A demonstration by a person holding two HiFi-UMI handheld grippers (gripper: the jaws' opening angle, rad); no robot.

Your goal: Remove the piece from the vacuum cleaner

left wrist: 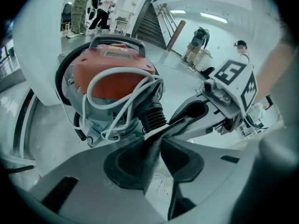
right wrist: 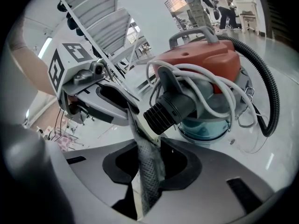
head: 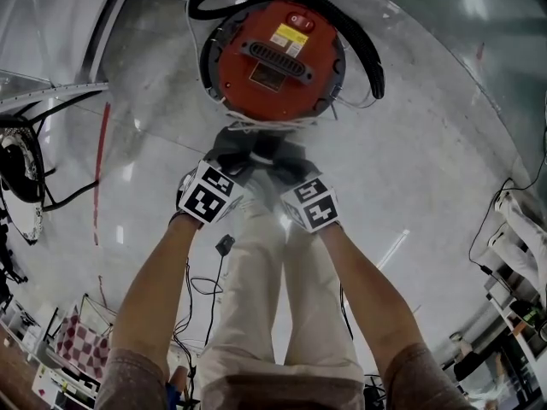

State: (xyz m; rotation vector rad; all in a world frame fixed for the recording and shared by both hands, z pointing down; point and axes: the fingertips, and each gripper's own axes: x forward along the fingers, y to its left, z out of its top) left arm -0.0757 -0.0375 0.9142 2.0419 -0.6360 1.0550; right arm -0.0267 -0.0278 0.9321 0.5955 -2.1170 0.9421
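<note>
A red vacuum cleaner (head: pixel 273 58) stands on the pale floor, with a white cord (left wrist: pixel 121 83) looped over its lid and a black ribbed inlet port (right wrist: pixel 168 111) facing me. Just in front of that port a flat grey textured piece (right wrist: pixel 147 171) runs between both grippers. My left gripper (head: pixel 232 156) is shut on one end of the grey piece (left wrist: pixel 152 153). My right gripper (head: pixel 286 165) is shut on the other end. In the left gripper view, the right gripper (left wrist: pixel 189 115) clamps the strip beside the port (left wrist: pixel 153 118). The piece (head: pixel 261 156) is mostly hidden in the head view.
A black corrugated hose (head: pixel 359 41) curls round the vacuum's back and right side. Cables (head: pixel 205 289) lie on the floor by the person's legs (head: pixel 273 314). Equipment stands at the left edge (head: pixel 21 169). People (left wrist: pixel 88 3) stand far off, near a staircase (left wrist: pixel 154 22).
</note>
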